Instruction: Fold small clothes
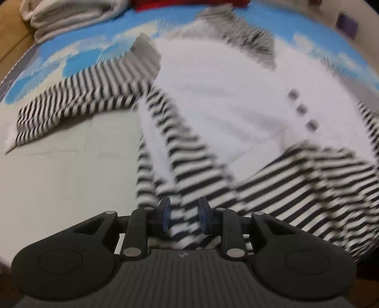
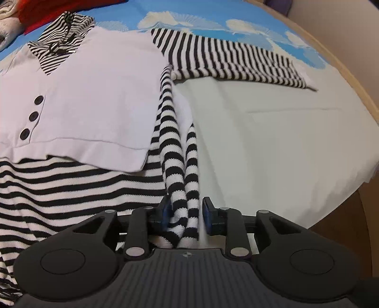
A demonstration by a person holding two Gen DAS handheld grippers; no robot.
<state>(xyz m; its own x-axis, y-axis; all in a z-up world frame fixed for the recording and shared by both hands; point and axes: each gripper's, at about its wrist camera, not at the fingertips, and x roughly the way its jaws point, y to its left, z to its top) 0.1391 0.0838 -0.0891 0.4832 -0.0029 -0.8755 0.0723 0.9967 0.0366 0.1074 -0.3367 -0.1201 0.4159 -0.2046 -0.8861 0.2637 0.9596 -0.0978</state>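
Nearest in each wrist view, a striped fold of the garment (image 2: 94, 94) is being framed between blue pads. On the left hand-held gripper (image 1: 183, 214) the jaws are standing apart, and the blurred stripes between them are not being pressed. On the right hand-held gripper (image 2: 187, 213) the left pad (image 2: 165, 212) is lying against the bunched stripes, while a gap is being left at the right pad (image 2: 207, 213); nothing is being clamped there either.

The garment is being shown spread flat over a pale sheet (image 2: 272, 147). Its striped hem is lying closest, with a lilac front panel above it and three dark buttons (image 2: 34, 116) in a slanted row. The right sleeve (image 2: 236, 61) is being seen stretched sideways, and the left sleeve (image 1: 78, 94) likewise in the left view. The striped collar is lying farthest off.

Beyond the sheet, a blue cloth (image 2: 213, 16) with white fan shapes is being seen under the sleeves and collar. Past it, a folded cream textile (image 1: 66, 16) and something red (image 2: 47, 11) are lying near the collar. A tan wooden edge (image 2: 355, 78) is being seen curving round the surface on the right; whether this is a desk or a bed cannot be told. The left view is being smeared by blur.
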